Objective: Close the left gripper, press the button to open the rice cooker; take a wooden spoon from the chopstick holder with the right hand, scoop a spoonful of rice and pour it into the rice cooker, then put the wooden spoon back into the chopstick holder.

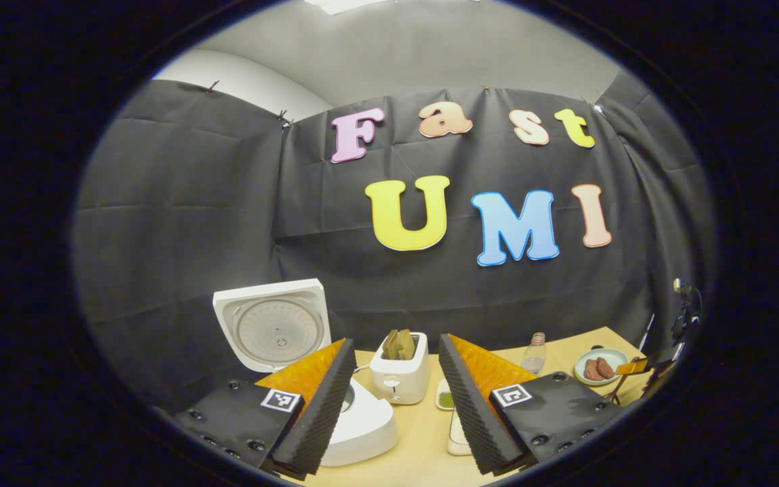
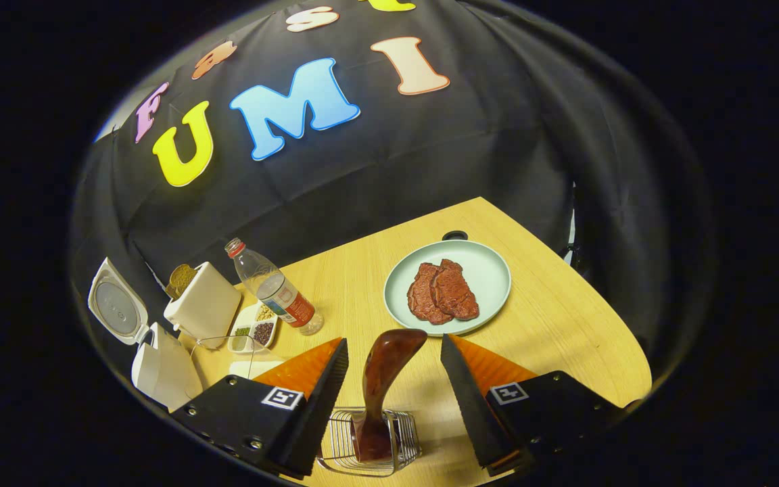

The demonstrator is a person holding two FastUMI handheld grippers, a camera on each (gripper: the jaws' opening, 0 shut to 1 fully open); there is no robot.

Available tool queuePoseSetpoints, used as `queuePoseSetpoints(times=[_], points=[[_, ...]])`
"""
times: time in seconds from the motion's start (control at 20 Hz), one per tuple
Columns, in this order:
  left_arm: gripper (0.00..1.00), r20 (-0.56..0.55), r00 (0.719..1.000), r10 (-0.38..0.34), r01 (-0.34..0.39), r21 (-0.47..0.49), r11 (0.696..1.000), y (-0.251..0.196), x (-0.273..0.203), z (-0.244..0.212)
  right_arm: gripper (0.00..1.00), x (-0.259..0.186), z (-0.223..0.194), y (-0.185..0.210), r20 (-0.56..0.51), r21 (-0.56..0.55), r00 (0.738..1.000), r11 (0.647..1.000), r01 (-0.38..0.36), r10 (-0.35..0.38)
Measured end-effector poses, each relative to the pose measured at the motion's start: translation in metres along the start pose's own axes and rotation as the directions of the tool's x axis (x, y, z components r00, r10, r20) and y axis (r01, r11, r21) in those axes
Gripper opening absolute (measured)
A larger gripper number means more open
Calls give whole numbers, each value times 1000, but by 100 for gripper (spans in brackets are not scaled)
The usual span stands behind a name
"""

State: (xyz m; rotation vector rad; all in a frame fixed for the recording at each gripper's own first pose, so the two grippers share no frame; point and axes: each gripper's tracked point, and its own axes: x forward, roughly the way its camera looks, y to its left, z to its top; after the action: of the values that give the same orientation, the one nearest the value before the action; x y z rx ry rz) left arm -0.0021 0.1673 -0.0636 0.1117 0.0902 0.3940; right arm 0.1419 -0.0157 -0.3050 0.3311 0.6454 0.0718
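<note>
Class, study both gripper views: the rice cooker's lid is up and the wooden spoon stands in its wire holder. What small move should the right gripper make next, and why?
Probably close the right gripper on the wooden spoon. Its handle already stands between the open fingers, upright in the chopstick holder, and the rice cooker lid is already raised, so taking the spoon is what remains first.

The table [image 2: 552, 318] looks like pale wood with a smooth matt grain, and the wall [image 2: 430, 149] behind it is matt black cloth, creased. The spoon [image 2: 386, 368] is dark glossy wood, standing in a holder [image 2: 369, 443] of shiny metal wire. The cooker [image 1: 362, 426] and toaster [image 1: 399, 375] look like smooth white plastic, the bottle [image 2: 271, 284] is clear plastic, and the plate [image 2: 491, 270] is smooth and matt.
</note>
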Motion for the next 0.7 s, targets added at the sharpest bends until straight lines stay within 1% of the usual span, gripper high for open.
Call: queuePoseSetpoints(times=[0.1, 0.15, 0.2, 0.25, 0.3, 0.35, 0.4, 0.45, 0.5, 0.55, 0.6, 0.65, 0.7], points=[[88, -9, 1000, -1, 1, -2, 1000, -1, 2, -1, 80, 1, -6, 6, -30, 2, 999, 999, -43, 43], [88, -12, 1000, -4, 4, 1, 1000, -1, 3, -2, 70, 0, -7, 6, -33, -3, 998, 999, -48, 48], [88, -14, 1000, 0, 0, 4, 1000, -1, 4, -2, 55, -2, -5, 2, -24, 3, 999, 999, -40, 40], [88, -3, 1000, 9, -8, 4, 1000, 1, 3, 2, 31, -1, -5, 4, -19, 24, 998, 998, -52, 52], [87, 17, 1000, 12, -12, -2, 1000, 2, 1, 10, 30, -7, -3, 9, -14, 60, 997, 996, -70, 71], [87, 33, 999, 14, -14, -5, 1000, 2, 0, 16, 21, -11, -4, 12, -14, 71, 997, 995, -73, 74], [87, 42, 999, 9, -8, -7, 1000, 0, -1, 18, 16, -15, -6, 15, -12, 67, 997, 995, -78, 79], [87, 44, 999, -4, 5, -11, 1000, -4, -1, 18, 11, -20, -7, 16, -1, 68, 998, 995, -66, 66], [87, 44, 999, -33, 34, -18, 999, -10, -2, 16, 5, -25, -8, 21, -6, 54, 997, 996, -73, 74], [87, 56, 996, -68, 70, -36, 997, -19, -5, 19, 5, -28, -7, 24, 5, 38, 997, 997, -72, 72], [89, 70, 994, -79, 82, -47, 996, -19, -8, 23, 5, -33, -6, 27, 15, 27, 997, 997, -72, 72], [87, 78, 994, -83, 87, -46, 995, -18, -10, 23, 5, -39, -1, 30, 24, 22, 997, 997, -73, 73], [99, 76, 993, -90, 94, -43, 995, -19, -10, 19, 5, -45, 6, 32, 44, 22, 997, 997, -72, 71]])
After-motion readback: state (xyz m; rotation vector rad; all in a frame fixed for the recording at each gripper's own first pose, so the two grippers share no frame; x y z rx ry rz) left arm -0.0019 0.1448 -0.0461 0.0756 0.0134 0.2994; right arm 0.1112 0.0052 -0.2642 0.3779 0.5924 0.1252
